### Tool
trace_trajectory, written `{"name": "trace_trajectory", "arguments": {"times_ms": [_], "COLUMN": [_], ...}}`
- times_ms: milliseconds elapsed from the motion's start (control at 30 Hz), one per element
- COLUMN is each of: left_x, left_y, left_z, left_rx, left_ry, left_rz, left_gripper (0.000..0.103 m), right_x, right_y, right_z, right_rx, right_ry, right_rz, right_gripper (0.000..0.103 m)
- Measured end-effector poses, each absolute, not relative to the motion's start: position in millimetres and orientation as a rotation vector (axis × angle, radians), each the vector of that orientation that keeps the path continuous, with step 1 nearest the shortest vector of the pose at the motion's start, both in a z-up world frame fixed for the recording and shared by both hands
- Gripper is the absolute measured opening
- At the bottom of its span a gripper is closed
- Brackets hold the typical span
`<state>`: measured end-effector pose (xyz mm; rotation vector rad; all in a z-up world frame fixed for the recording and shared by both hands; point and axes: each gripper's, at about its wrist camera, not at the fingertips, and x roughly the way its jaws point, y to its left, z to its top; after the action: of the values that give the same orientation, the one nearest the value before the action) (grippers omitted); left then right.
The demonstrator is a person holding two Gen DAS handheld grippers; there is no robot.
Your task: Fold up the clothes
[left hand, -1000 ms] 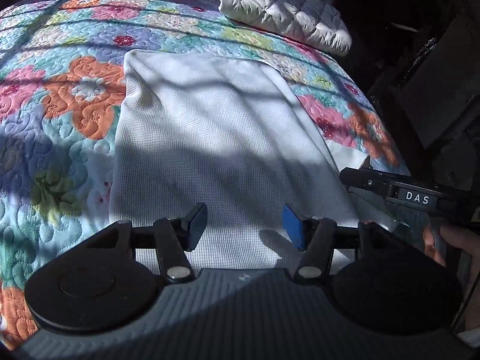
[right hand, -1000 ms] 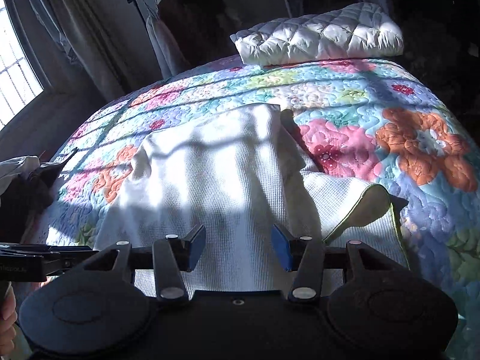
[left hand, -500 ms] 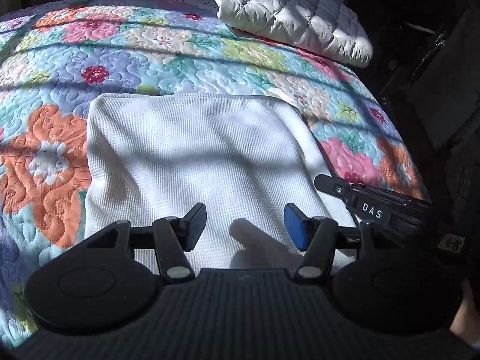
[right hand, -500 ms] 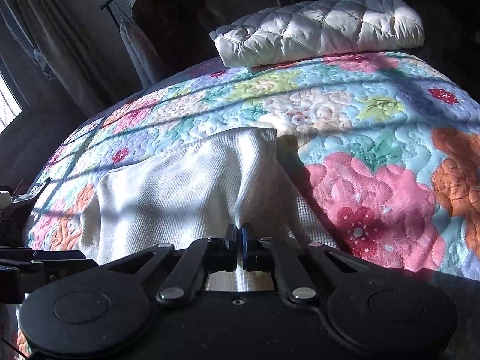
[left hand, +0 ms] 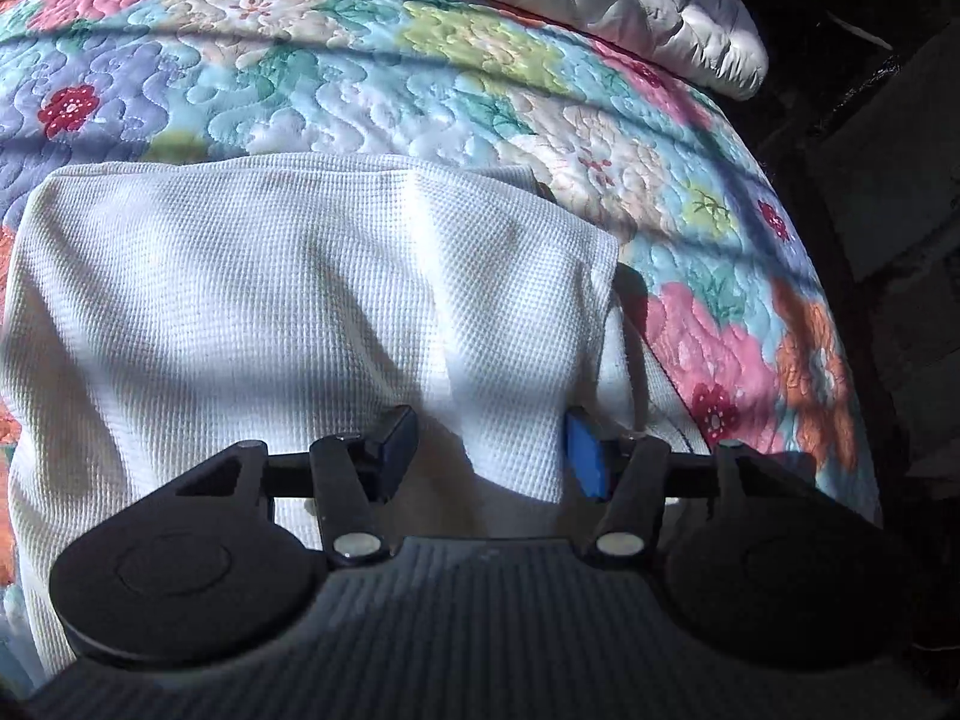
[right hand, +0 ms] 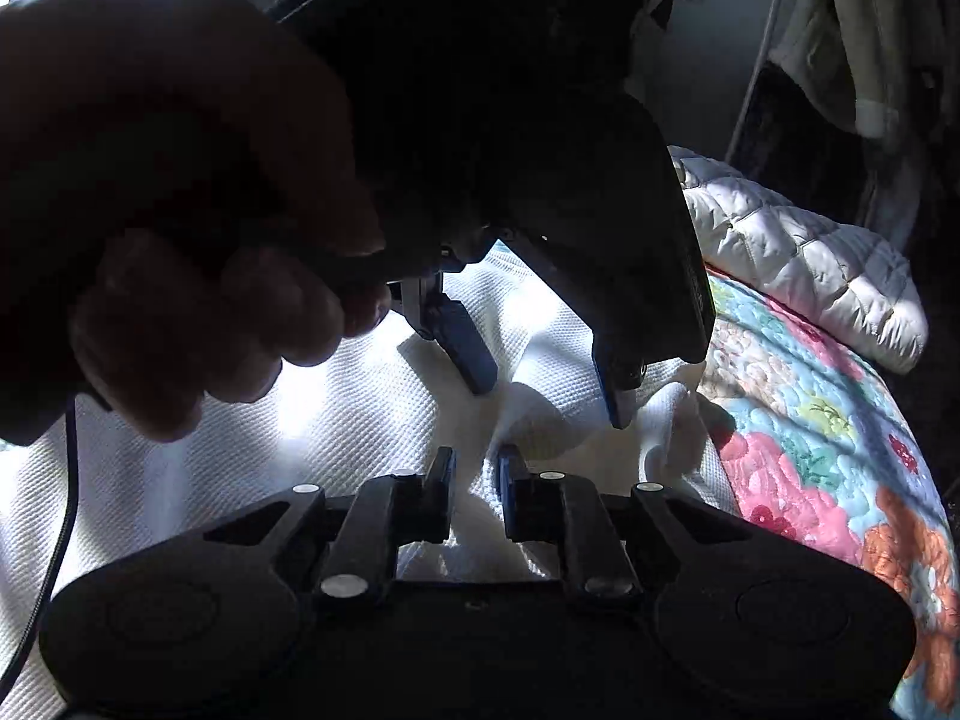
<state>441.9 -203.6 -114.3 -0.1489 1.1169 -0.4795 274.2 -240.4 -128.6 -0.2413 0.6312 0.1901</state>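
Left gripper [left hand: 491, 445] hangs wide open over a white waffle-knit garment [left hand: 270, 300] lying on the floral quilted bed [left hand: 360, 78]. Right gripper [right hand: 475, 495], jaws narrowly parted, pinches a raised fold of it.

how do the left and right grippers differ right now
The left gripper has its jaws spread wide with a fold of the white garment between them, not pinched. The right gripper has its jaws close together, with a ridge of the garment in the narrow gap; whether they clamp it is unclear. The left hangs above the cloth from over the right one, which sits low. Both work the same garment on the quilt.
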Motion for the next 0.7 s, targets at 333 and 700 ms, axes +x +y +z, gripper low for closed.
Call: {"name": "trace_trajectory", "arguments": {"times_ms": [333, 700], "left_x": [440.6, 463.1], "left_y": [-202.9, -264.5], "left_z": [-99.9, -78.1], "left_rx": [-0.111, 0.024], "left_ry": [1.056, 1.007], "left_rz": [-0.411, -0.492], "left_gripper": [0.034, 0.05], "right_x": [280.5, 286.2], "right_y": [-361.5, -387.7], "right_z": [-119.8, -157.1], "right_rx": [0.322, 0.577], "right_ry": [0.677, 0.85], "right_rz": [0.074, 0.257], "right_gripper": [0.049, 0.041]}}
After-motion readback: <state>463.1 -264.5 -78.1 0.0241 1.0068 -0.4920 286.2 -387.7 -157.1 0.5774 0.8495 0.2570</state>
